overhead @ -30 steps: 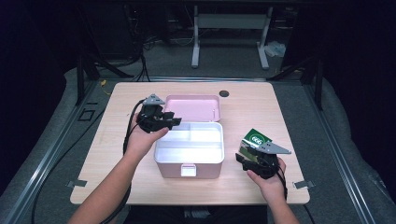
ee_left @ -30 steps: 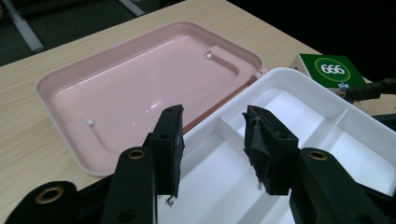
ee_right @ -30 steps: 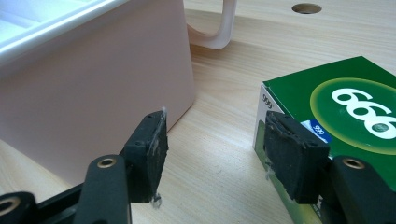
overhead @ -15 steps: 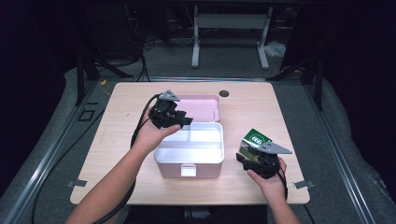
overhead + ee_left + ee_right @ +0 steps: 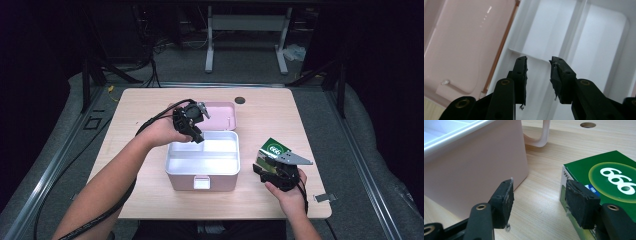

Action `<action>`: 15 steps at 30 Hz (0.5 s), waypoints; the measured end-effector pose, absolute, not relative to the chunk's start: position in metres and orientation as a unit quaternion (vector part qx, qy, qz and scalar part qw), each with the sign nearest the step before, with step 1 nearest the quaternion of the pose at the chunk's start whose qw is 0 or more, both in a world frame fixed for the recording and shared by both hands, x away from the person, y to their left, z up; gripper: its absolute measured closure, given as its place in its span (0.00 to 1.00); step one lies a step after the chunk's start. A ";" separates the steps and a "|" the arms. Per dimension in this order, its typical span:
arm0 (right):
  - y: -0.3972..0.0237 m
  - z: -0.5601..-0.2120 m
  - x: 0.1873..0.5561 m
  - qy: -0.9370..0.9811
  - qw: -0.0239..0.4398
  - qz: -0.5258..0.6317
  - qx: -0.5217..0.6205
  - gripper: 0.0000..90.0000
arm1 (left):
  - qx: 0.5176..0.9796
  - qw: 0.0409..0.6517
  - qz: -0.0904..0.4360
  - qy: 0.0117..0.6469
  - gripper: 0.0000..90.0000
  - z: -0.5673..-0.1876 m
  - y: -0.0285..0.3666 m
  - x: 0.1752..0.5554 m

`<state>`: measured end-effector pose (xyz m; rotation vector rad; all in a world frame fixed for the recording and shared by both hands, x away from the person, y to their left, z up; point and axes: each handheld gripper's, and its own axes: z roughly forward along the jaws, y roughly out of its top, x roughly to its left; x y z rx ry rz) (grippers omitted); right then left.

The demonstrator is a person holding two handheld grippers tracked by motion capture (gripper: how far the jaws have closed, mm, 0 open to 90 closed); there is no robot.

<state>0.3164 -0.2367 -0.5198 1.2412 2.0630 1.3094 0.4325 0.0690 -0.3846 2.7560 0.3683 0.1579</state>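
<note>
A pink storage box [image 5: 202, 175] stands open mid-table, with a white divided tray [image 5: 599, 37] inside and its pink lid [image 5: 222, 114] folded back behind it. My left gripper [image 5: 197, 135] hovers over the tray's back left corner and points down into it. In the left gripper view its jaws [image 5: 538, 67] have just been closing, with nothing between them. A green carton [image 5: 274, 148] marked 666 lies right of the box. My right gripper [image 5: 265, 165] rests low beside it, open. In the right gripper view [image 5: 539, 192] bare table shows between the pads, with the carton [image 5: 609, 175] behind the right pad.
The wooden table [image 5: 150, 200] has a round hole [image 5: 240, 100] near its far edge. A pink curved handle [image 5: 544, 135] juts from the box's side. The pink box wall [image 5: 474, 165] stands close to the right gripper's left jaw. Dark floor and metal frames surround the table.
The left hand has moved right and slightly up, from the box's left side to over the tray's back corner, and its jaws have narrowed. The right hand and carton have stayed put.
</note>
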 end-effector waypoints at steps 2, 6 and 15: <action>-0.237 -0.520 0.316 0.738 0.199 0.468 0.443 0.44 | 0.981 0.148 0.054 0.110 0.73 -0.388 0.065 0.433; -0.238 -0.520 0.316 0.738 0.199 0.469 0.443 0.44 | 0.990 0.117 0.042 0.068 0.69 -0.392 0.059 0.432; -0.238 -0.520 0.317 0.735 0.197 0.472 0.445 0.44 | 0.995 0.080 0.046 0.043 0.69 -0.395 0.052 0.433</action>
